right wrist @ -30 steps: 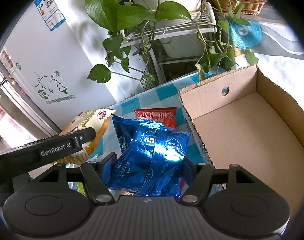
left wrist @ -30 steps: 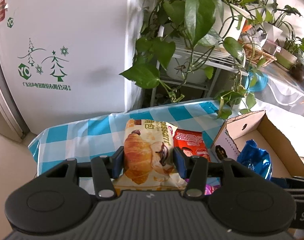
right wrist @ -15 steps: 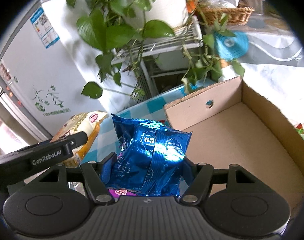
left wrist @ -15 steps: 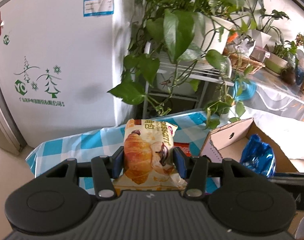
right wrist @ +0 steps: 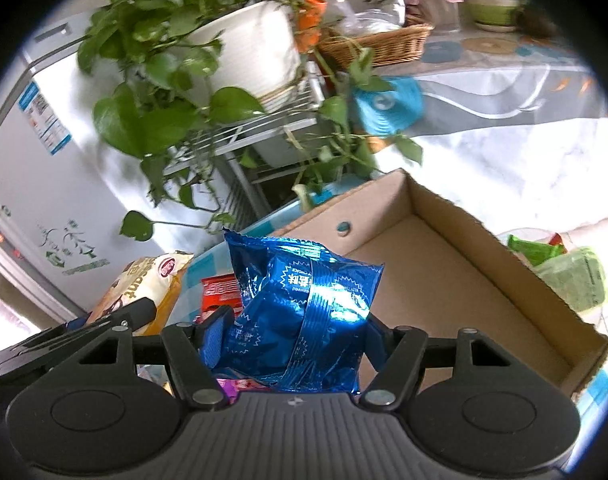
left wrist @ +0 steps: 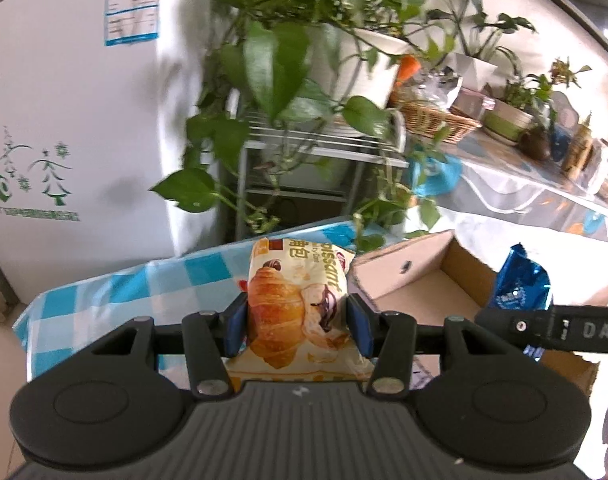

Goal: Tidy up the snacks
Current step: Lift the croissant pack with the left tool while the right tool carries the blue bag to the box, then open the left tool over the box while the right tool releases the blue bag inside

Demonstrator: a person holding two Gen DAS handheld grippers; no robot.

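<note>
My left gripper [left wrist: 297, 322] is shut on a yellow croissant packet [left wrist: 295, 300] and holds it above the blue checked tablecloth [left wrist: 115, 284], left of the cardboard box [left wrist: 436, 276]. My right gripper [right wrist: 291, 340] is shut on a shiny blue snack packet [right wrist: 299, 308] and holds it at the near left corner of the box [right wrist: 456, 276], whose floor is bare. The blue packet [left wrist: 522, 280] also shows in the left wrist view, and the croissant packet [right wrist: 143, 288] in the right wrist view. A red snack packet [right wrist: 217, 290] lies on the cloth below.
A white fridge [left wrist: 63, 120] stands at the back left. A metal rack [left wrist: 324, 152] holds a trailing potted plant [right wrist: 239, 52] right behind the table. A pink packet [right wrist: 235, 384] lies under my right gripper. Green packets [right wrist: 564, 268] lie right of the box.
Both grippers have risen with their packets and shifted right toward the box. The blue packet now hangs at the box's near left corner. The jaws have stayed shut.
</note>
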